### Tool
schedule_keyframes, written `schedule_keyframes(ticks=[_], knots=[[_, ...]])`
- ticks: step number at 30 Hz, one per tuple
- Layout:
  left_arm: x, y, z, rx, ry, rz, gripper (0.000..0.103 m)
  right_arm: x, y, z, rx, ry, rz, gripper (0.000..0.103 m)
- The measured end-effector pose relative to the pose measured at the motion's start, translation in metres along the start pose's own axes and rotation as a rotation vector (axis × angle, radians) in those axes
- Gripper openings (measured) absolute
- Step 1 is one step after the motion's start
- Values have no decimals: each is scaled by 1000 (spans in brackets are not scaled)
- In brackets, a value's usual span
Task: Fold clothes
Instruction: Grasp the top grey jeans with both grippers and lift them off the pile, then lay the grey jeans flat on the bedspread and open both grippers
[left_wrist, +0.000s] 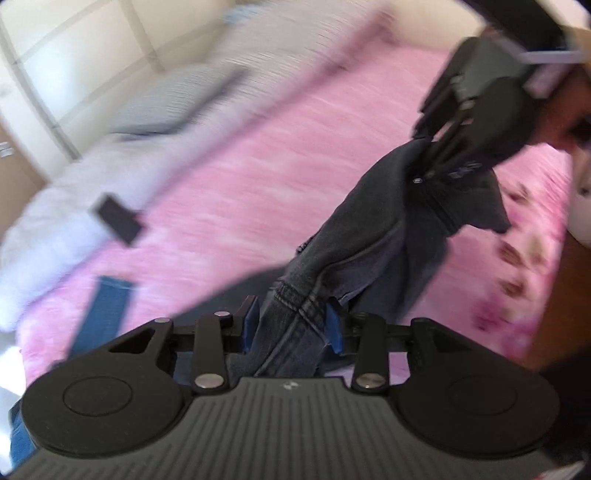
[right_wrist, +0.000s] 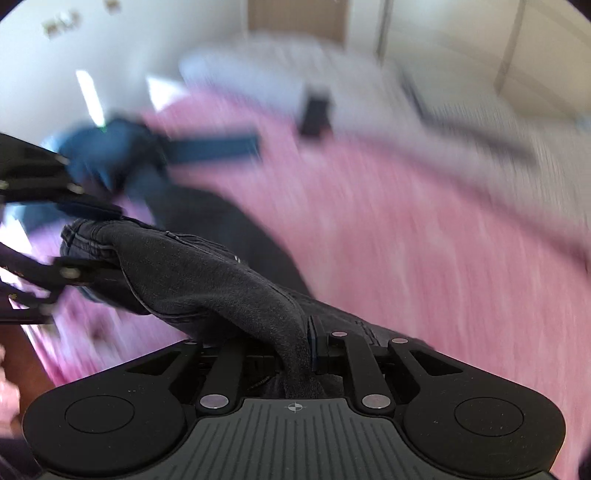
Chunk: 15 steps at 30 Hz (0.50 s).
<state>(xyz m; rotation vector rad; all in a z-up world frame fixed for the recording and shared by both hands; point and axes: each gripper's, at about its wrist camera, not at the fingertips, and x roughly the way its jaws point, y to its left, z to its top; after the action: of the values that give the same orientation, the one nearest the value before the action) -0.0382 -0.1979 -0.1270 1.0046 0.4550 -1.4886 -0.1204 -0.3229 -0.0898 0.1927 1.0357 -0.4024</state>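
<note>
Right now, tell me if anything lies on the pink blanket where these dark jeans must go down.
Both grippers clamp the dark jeans above the pink blanket. The nearby blanket looks bare; a blue garment and a small dark object lie farther off.

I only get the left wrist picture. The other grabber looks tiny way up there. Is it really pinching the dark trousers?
Observer: Yes. In the right wrist view the right gripper is shut on a fold of the dark trousers.
Operator: What's behind my grabber?
Observer: From that side, a bundle of blue clothing lies on the pink blanket beyond the left gripper.
Operator: Anything else?
Observer: A bare white wall rises behind the bed.
</note>
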Motion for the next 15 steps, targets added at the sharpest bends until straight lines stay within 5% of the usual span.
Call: schedule_keyframes(ticks=[4,11,15], knots=[[-24,-20,-29,-21,21,6,42,14,-11,-58,-29,155,-15,17],[-50,1,-72,-130,143,94,46,-1,41,-112,-266,148,-113,68],[-53,20,-99,-204,179,119,46,32,77,-123,-475,141,-77,69]])
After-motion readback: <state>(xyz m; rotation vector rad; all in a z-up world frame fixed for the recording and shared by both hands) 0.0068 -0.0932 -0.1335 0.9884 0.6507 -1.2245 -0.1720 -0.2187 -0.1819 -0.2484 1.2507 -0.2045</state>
